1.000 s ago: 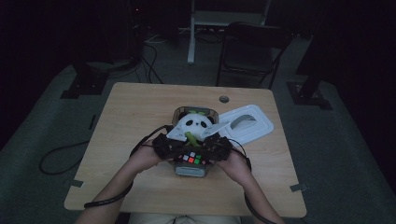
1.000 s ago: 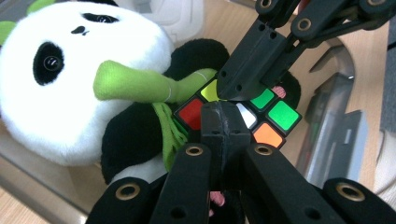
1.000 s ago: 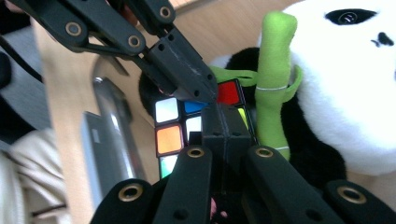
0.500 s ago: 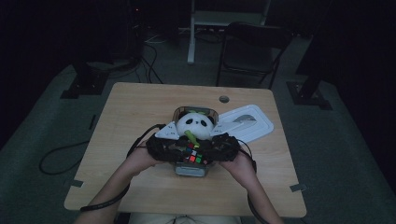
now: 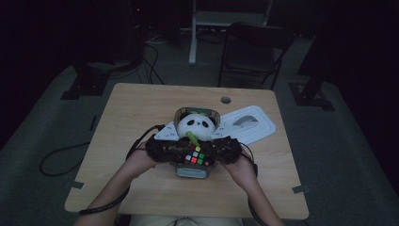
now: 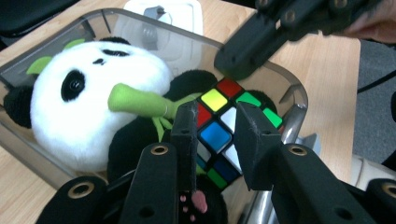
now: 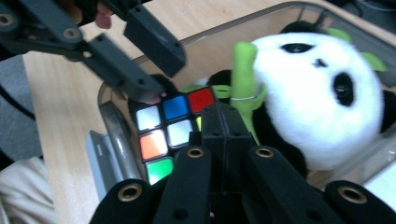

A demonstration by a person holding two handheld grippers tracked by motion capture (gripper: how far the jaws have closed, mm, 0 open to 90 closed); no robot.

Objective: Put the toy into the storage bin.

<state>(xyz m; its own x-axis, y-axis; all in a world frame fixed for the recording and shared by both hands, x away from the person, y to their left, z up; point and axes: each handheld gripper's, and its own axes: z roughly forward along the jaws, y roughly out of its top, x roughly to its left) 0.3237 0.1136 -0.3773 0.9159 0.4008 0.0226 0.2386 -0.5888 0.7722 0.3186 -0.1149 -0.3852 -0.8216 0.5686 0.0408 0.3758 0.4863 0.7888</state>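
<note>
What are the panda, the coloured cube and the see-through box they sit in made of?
Panda: soft plush fabric, fuzzy nap showing. Cube: probably hard plastic, with glossy coloured tiles on black. Box: seemingly clear, smoky-tinted rigid plastic; the table shows through its wall.

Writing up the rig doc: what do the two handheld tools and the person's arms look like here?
Both tools, left tool and right tool, are matte black, with two flat blocky jaws on linked bars pinned by brass-ringed rivets. A dark cable trails back from the left one along the forearm. The forearms are bare with no sleeves in view; light beige clothing shows at the body.
</note>
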